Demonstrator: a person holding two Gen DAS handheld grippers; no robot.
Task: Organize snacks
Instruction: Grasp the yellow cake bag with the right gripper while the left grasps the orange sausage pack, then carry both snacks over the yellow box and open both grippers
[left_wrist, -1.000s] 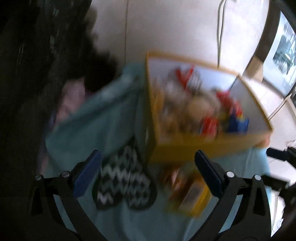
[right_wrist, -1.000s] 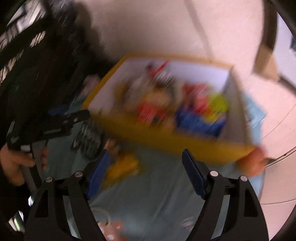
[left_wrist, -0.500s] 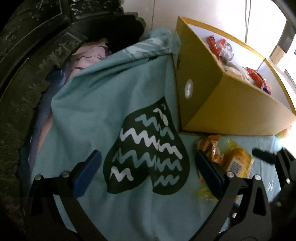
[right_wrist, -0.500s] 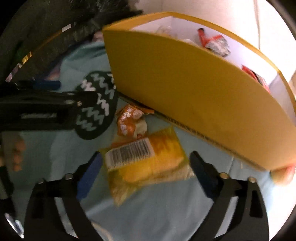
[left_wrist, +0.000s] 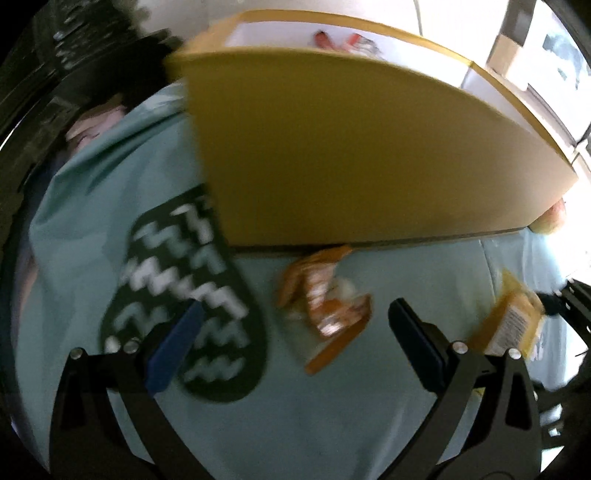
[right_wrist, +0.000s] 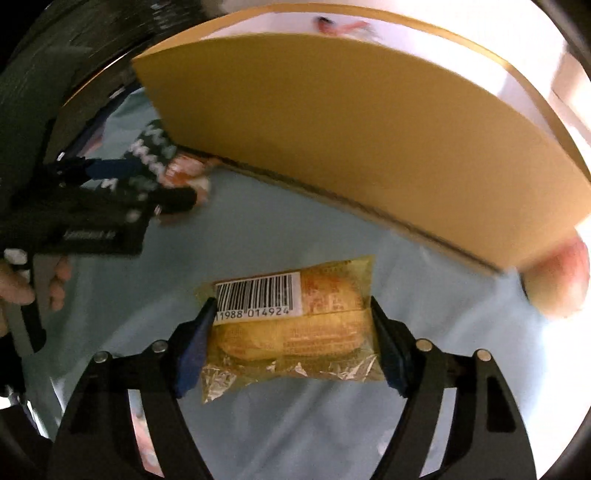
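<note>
Yellow snack pack (right_wrist: 291, 325) crosswise between right gripper (right_wrist: 291, 347) fingers (barcode up).

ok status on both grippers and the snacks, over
Right gripper shut on yellow snack pack. Left gripper open, orange snack between its fingers. Yellow box just beyond, nothing blocking.

- I see a light teal cloth (left_wrist: 303, 424) spread across the lower half of both wrist views.
- A dark green patch with white zigzag lines (left_wrist: 192, 314) is printed on it, lower left in the left wrist view.
- Dark carved furniture (left_wrist: 55, 74) fills the upper left corner.
- Pale floor tiles (left_wrist: 461, 22) show along the top edge, blurred.
</note>
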